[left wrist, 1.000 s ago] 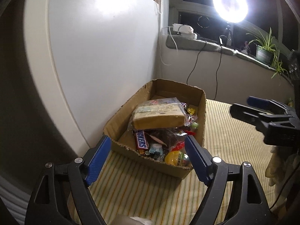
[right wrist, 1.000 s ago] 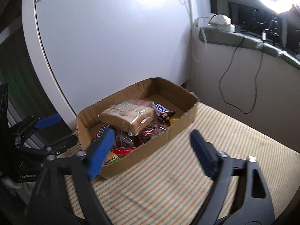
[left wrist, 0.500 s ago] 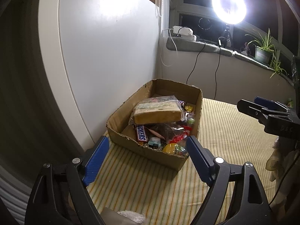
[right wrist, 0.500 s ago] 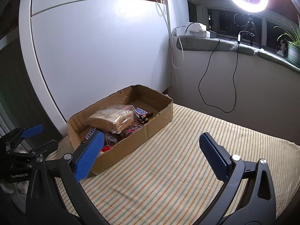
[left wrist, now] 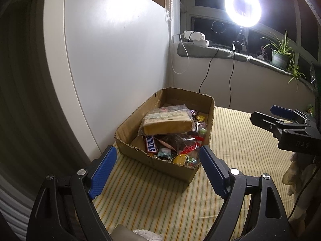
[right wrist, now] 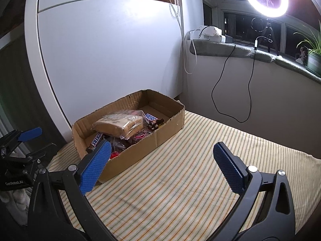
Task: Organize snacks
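Note:
A cardboard box [left wrist: 128,128] stands on the striped cloth against the white panel and also shows in the right wrist view [right wrist: 166,128]. It holds several snacks: a bagged cake [left wrist: 167,122] on top, a Snickers bar [left wrist: 150,144], a yellow egg [left wrist: 180,158] and small sweets. The cake [right wrist: 118,125] and a Snickers bar [right wrist: 97,139] also show in the right wrist view. My left gripper [left wrist: 156,166] is open and empty, just short of the box's near end. My right gripper [right wrist: 160,166] is open and empty, over the cloth beside the box.
The striped cloth [right wrist: 180,180] covers the surface. A white panel [left wrist: 112,50] rises behind the box. A sill holds a ring light [left wrist: 242,8], a white power strip [left wrist: 194,38], hanging cables [right wrist: 230,92] and a potted plant [left wrist: 279,56].
Both grippers have drawn back from the box, so it looks smaller and farther off. The right gripper has also swung right, over the bare cloth. Both stay open and empty.

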{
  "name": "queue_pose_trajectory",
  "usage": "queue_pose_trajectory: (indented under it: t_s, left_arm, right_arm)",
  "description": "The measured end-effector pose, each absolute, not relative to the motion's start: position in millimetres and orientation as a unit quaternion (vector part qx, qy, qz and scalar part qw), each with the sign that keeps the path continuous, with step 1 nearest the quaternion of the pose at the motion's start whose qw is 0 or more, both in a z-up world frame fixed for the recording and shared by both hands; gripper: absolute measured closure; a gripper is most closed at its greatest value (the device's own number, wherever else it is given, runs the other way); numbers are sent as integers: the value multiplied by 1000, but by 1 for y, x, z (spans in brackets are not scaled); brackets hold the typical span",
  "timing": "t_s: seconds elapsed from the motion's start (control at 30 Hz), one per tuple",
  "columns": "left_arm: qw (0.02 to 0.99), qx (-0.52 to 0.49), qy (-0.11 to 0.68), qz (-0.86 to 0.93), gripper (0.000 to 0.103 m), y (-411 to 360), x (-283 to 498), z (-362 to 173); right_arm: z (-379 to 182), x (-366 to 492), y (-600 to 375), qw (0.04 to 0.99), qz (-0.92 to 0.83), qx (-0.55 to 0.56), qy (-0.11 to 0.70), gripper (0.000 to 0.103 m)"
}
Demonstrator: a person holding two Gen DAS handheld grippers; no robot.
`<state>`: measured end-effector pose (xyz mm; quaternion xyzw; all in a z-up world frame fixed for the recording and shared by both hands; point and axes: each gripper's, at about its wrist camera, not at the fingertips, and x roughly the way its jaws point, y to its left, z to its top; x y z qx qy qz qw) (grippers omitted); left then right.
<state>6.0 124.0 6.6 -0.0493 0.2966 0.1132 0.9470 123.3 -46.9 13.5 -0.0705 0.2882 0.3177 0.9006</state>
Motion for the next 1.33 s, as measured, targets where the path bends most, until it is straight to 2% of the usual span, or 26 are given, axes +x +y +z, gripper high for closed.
queue_pose_trajectory:
  t_s: [1.33]
  left_arm:
    - [947, -41, 297, 118, 18, 112, 5, 7]
  right_arm:
    - [7, 122, -51, 899, 316, -69, 294, 0]
